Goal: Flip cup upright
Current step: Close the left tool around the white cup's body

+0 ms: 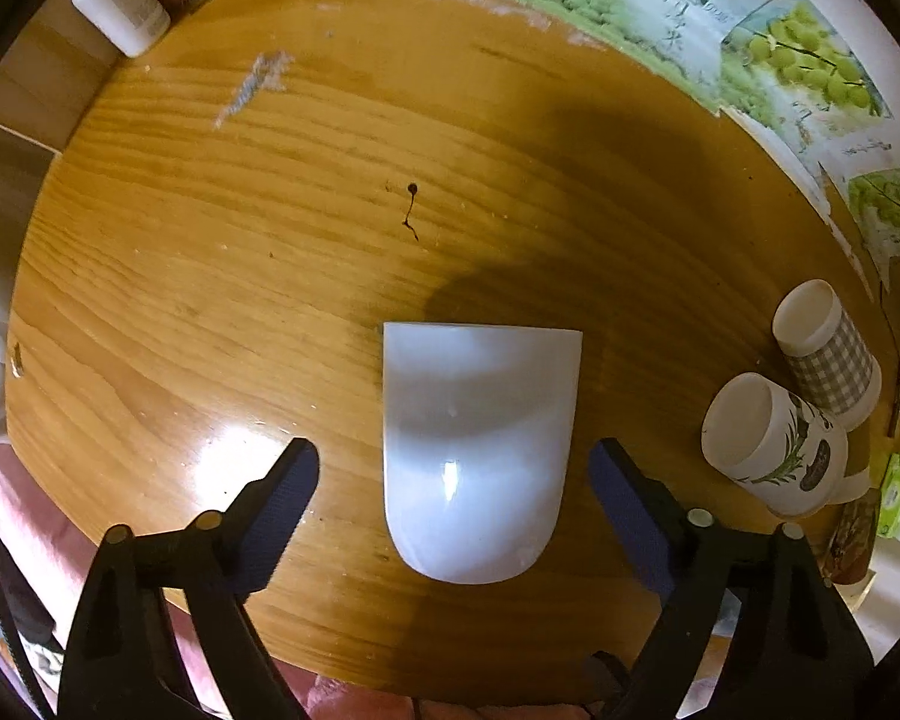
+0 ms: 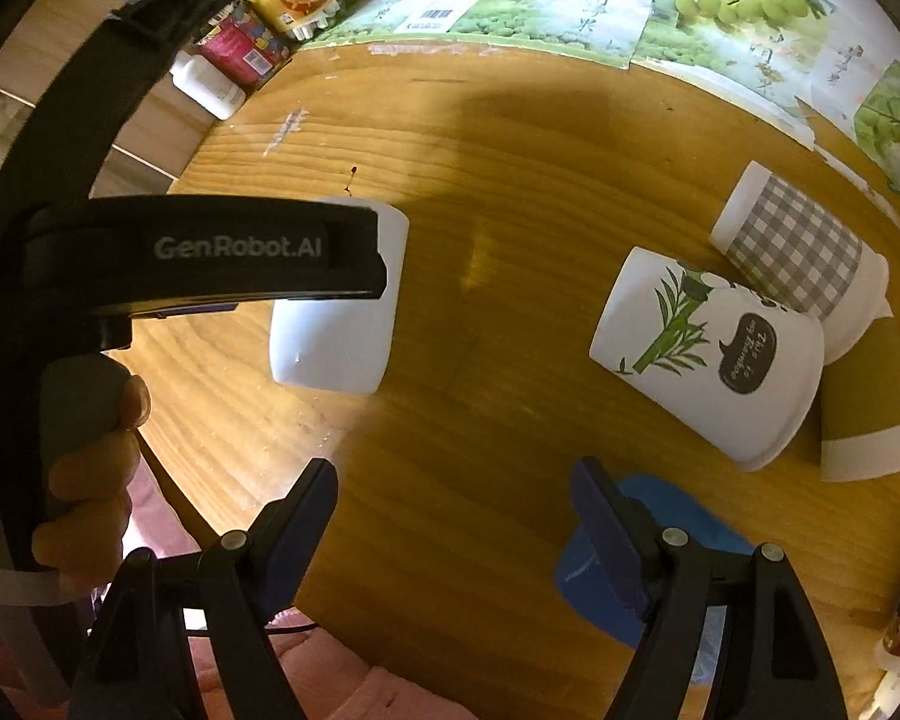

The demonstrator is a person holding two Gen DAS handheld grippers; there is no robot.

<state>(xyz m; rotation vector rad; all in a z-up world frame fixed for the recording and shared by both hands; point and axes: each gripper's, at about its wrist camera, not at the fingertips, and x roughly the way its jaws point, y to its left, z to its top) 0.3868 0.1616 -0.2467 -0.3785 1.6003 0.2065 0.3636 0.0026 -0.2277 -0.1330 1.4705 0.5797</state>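
White cup (image 1: 480,456) lying on its side on the wooden table (image 1: 210,300), seen from the left wrist camera directly ahead of the left gripper (image 1: 453,480), whose fingers are spread wide to either flank of the cup without touching it. The cup's long axis runs along the line of the fingers, rounded base toward the camera and rim edge pointing away. To the right, well apart, lie a bamboo-print paper cup (image 1: 774,444) and a grey checked paper cup (image 1: 828,348), also on their sides. In the right wrist view, the right gripper (image 2: 453,507) hangs wide and empty over bare table, with the white cup off to its left under the left tool; a blue object (image 2: 678,546) sits beside its right finger. Judged nearer and aligned: the left gripper.
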